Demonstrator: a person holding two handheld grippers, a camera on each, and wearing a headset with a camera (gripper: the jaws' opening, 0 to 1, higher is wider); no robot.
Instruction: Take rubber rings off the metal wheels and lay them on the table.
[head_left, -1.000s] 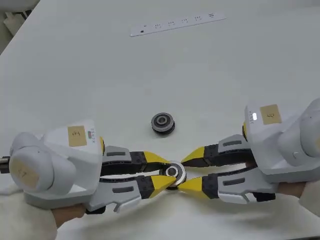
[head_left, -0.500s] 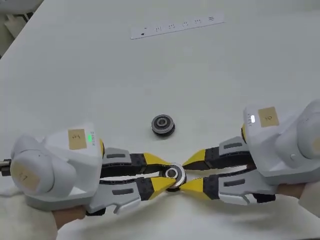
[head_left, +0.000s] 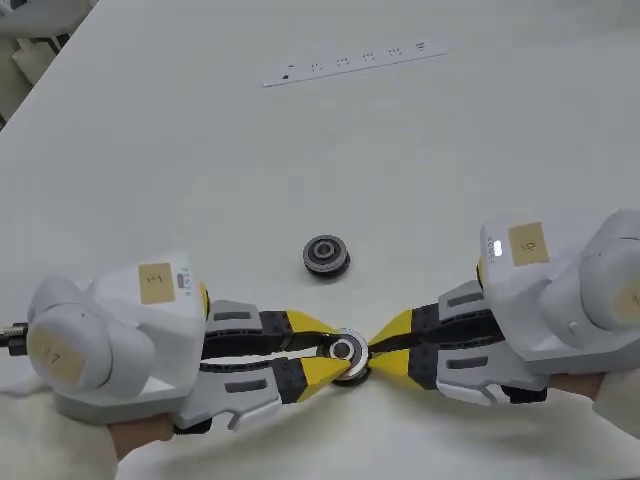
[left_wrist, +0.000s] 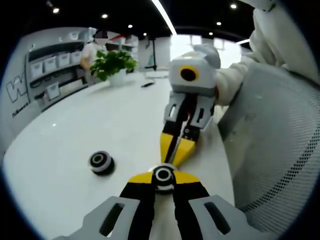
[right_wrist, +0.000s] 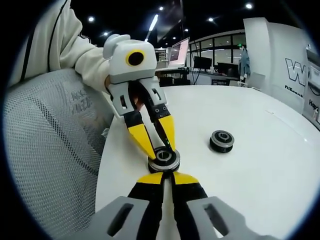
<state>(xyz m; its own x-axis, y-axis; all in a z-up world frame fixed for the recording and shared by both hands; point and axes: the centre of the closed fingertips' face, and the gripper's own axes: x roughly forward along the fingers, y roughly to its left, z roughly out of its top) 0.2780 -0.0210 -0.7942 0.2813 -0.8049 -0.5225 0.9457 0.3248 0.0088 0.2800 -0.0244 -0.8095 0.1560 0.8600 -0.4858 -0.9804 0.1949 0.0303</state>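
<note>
Narrowing from its earlier spread, the right claw (head_left: 373, 351) is pinching shut on the rubber ring (right_wrist: 163, 166) of the metal wheel (head_left: 344, 348) that the left claw (head_left: 338, 352) is clamping on the near counter (head_left: 300, 150), so peeling rightward is demanding a steady left hold.

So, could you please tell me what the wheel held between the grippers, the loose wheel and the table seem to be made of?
Held wheel: bright, reflective centre, likely bare metal, inside a matt black band, probably rubber. Loose wheel: same look, glinting grey hub, dull black rim. Table: smooth white top with soft sheen, perhaps laminate; uncertain.
</note>
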